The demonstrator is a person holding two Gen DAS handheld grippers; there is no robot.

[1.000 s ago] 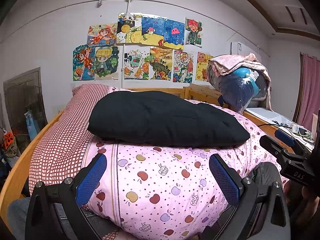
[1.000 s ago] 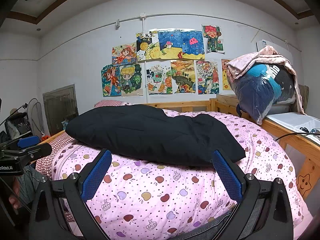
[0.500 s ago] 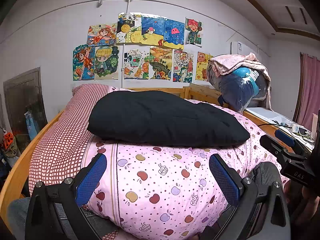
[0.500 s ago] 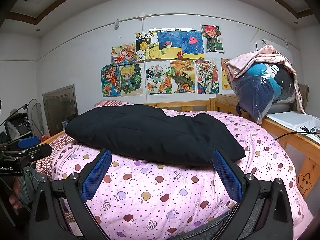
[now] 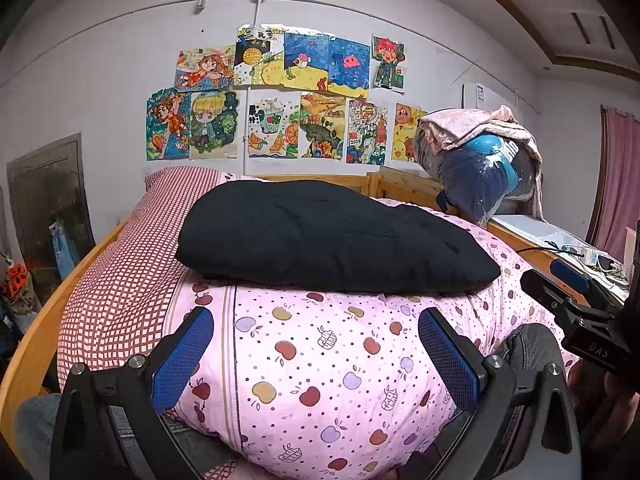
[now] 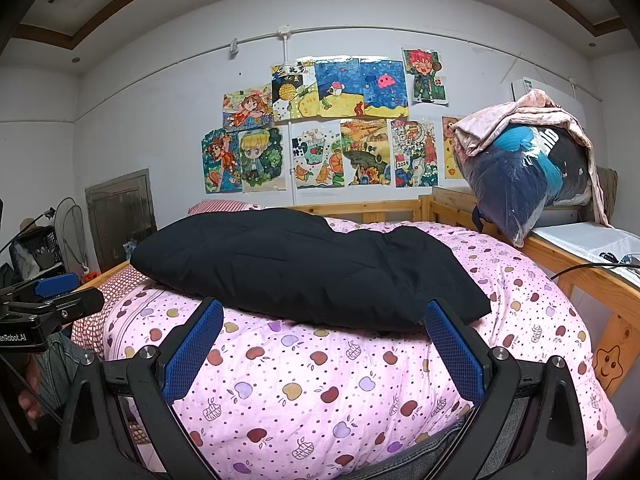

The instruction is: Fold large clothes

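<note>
Left wrist, black garment (image 5: 332,240) (folded) lying crosswise

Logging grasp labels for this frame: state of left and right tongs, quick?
Left tongs: open, holding nothing, short of the black garment.
Right tongs: open, holding nothing, just short of the same garment's near edge.

The black garment (image 5: 332,240) is matt quilted cloth on a soft printed cotton quilt (image 5: 320,360). Behind the quilt, the bed rail (image 6: 360,210) is bare wood, beside a glossy plastic bag (image 6: 516,184).
</note>
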